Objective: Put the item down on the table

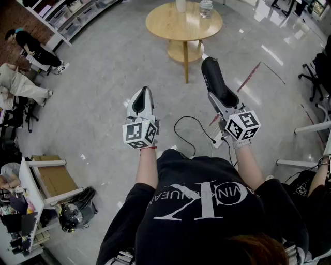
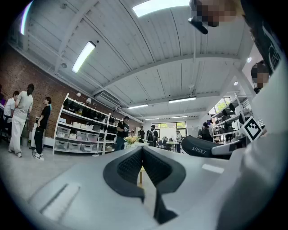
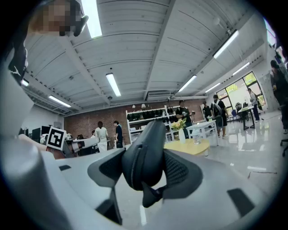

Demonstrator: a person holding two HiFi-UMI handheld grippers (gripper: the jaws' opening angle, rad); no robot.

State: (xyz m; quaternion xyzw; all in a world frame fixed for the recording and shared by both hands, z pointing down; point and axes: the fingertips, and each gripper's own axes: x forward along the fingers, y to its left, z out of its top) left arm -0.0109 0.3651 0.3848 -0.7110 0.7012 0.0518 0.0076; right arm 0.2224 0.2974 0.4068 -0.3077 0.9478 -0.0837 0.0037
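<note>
A black zipped case point(image 1: 213, 76) stands up out of my right gripper point(image 1: 225, 101), whose jaws are shut on its lower end. In the right gripper view the case point(image 3: 145, 152) fills the space between the pads, zip facing me. The same case point(image 2: 203, 147) shows at the right of the left gripper view. My left gripper point(image 1: 143, 99) is held level beside it, shut, with nothing between its pads point(image 2: 129, 165). The round wooden table point(image 1: 176, 26) stands ahead on the floor, well beyond both grippers.
On the table's far side stand a white vase point(image 1: 180, 5) and a glass point(image 1: 206, 8). A black cable point(image 1: 194, 124) lies on the grey floor below the grippers. Shelving point(image 1: 72, 15) and seated people point(image 1: 31, 49) are at the left, office chairs point(image 1: 315, 72) at the right.
</note>
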